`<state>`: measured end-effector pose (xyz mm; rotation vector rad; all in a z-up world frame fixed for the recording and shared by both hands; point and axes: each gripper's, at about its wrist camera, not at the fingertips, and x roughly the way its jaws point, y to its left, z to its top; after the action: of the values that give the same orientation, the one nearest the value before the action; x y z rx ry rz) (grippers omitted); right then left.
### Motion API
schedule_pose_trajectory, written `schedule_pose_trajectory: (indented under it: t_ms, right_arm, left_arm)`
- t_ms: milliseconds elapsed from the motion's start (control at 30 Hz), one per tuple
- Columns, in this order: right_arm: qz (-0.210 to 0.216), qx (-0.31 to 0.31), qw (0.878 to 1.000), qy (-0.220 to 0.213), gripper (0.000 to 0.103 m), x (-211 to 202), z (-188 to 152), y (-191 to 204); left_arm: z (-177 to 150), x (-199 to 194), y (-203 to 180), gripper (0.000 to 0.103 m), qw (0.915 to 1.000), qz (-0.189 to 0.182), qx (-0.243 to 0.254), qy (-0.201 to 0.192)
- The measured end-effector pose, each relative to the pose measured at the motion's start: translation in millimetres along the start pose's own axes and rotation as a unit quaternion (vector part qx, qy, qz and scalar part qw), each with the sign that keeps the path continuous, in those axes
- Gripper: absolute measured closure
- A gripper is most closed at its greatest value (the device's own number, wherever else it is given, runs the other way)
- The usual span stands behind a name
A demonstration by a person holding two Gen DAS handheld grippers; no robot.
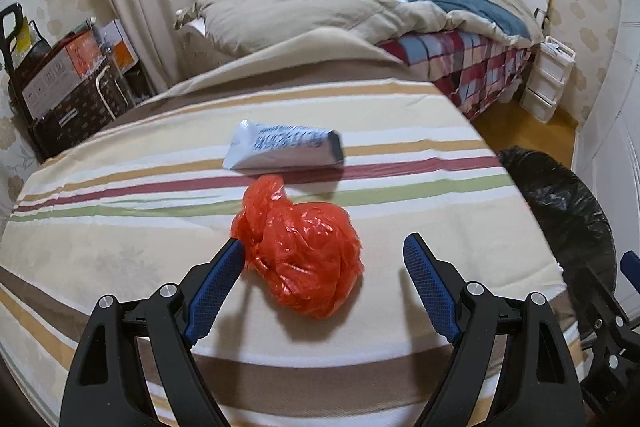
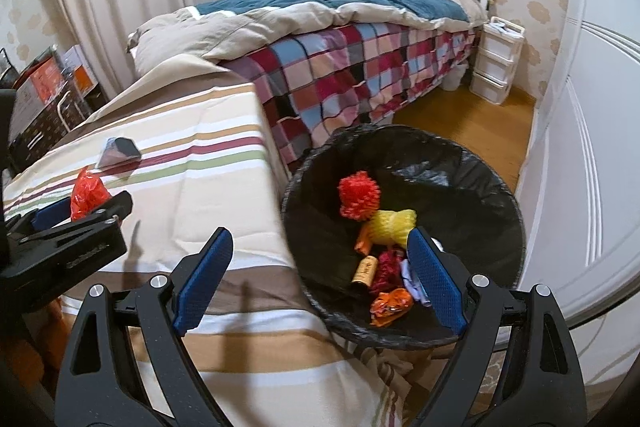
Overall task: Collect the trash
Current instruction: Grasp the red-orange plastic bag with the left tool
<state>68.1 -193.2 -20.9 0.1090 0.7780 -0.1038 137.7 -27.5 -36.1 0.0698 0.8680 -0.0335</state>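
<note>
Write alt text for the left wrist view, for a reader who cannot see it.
The open left gripper hangs over a crumpled orange plastic bag on a striped cloth, its jaws wide and the bag between them, unpinched. A white toothpaste tube lies just beyond, and a black-lined bin stands at the right edge.

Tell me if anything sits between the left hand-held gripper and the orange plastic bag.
Nothing visible does. The left hand-held gripper is open, with the orange plastic bag already lying between its fingers on the striped cloth.
</note>
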Motion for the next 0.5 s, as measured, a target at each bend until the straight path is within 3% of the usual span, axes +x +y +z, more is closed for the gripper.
schedule_pose_trajectory:
  t_ms: [67,200,500]
  right_arm:
    - [0.003,-0.006,1.000,0.004,0.016,2,1,6]
    - [0.010,-0.018,1.000,0.009,0.016,6,2,18]
    - [0.023,-0.049,0.998,0.020,0.016,12,2,48]
  left_arm:
    - [1,2,9,0.025,0.9997,-0.017,-0.015,0.008]
    - [-1,4,13,0.049,0.9999,-0.010,-0.002,0.004]
    - [-7,-1,39,0.056,1.0000,-0.010,-0.002,0.000]
